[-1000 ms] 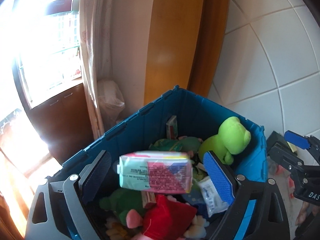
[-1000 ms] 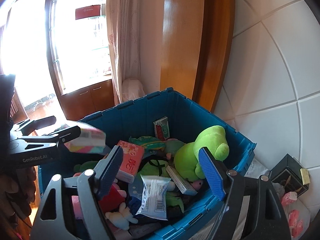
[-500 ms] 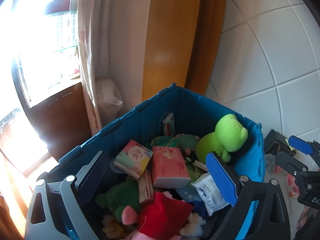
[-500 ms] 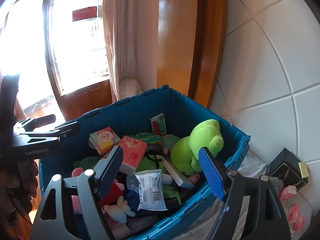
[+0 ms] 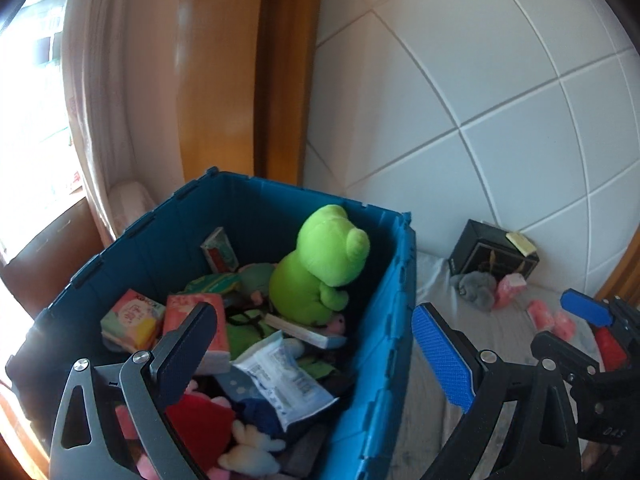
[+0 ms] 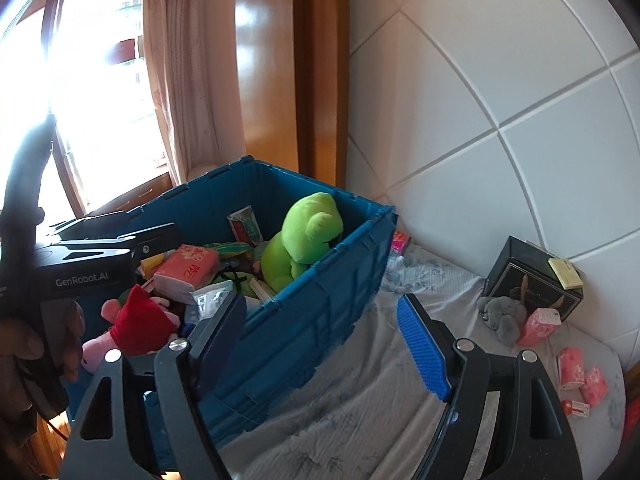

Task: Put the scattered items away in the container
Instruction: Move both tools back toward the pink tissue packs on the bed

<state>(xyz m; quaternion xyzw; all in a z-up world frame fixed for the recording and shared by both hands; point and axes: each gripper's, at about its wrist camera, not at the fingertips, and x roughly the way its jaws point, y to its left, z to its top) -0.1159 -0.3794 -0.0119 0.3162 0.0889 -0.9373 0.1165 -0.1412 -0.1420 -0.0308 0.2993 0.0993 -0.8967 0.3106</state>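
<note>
1. The deep blue plastic crate [image 5: 394, 320] stands on a bed covered with a pale floral sheet [image 6: 360, 408], against a white tiled wall [image 5: 500, 92] and beside a wooden door frame [image 5: 280, 72].
2. Inside the crate a lime-green plush frog [image 5: 316, 268] leans against the far right corner.
3. Near it lie a pink tissue pack with a flower print [image 6: 188, 266], a pastel tissue pack [image 5: 132, 316], a white foil sachet with printed text [image 5: 280, 376], a red felt toy [image 6: 138, 322] and a small upright red-and-green box [image 5: 218, 250] against the back wall.
4. The left hand-held gripper [image 5: 316, 352] hangs over the crate's right rim, jaws spread wide with nothing between them; one pad is over the crate's contents, the other outside the wall.
5. The right hand-held gripper [image 6: 320, 342] is just to the right of the crate over the sheet, jaws likewise well apart and empty.
6. Items not yet in the crate lie on the bed near the wall: a black printed carton [image 6: 528, 280], a grey fluffy toy [image 6: 502, 318] touching its front, and several pink tissue packets [image 6: 580, 372] further right.
7. A small pink packet [image 6: 400, 242] sits just behind the crate's far corner.
</note>
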